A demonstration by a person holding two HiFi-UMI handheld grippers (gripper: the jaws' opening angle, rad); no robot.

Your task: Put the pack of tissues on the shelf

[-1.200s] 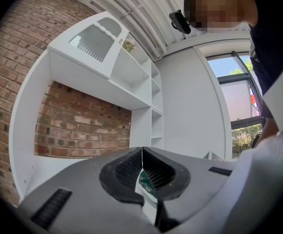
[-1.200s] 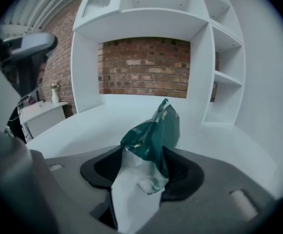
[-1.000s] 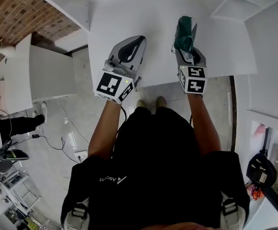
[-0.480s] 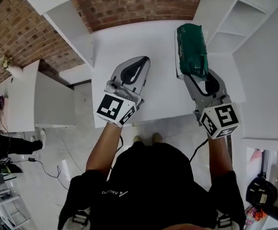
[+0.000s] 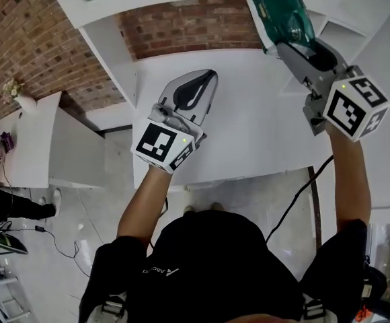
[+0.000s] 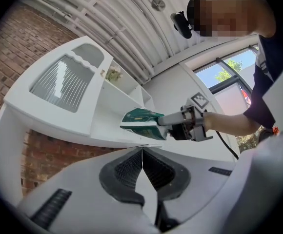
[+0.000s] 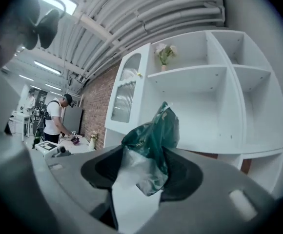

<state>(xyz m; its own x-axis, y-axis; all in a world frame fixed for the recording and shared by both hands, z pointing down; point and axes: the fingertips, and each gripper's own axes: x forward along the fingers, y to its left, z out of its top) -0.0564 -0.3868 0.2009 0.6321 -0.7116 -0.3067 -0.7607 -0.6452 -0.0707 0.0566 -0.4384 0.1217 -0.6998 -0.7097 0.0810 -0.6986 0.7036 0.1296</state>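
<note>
One pack of tissues (image 5: 279, 12), green, clamped by its near end in the right gripper (image 5: 290, 36) and held up high toward the white shelf (image 7: 200, 72), likely so it can slide into an open compartment. Left gripper (image 5: 205, 81) jaws pressed together, empty, parked low over the table (image 5: 249, 140), out of the way. Two grippers, one pack, one flower vase (image 7: 164, 55) on the shelf

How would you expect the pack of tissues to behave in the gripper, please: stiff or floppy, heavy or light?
Probably soft: the pack of tissues crumples where the right gripper pinches it. Likely light for its size, since it juts out from that end grip without obvious sagging. Its glossy surface may be slippery.
</note>
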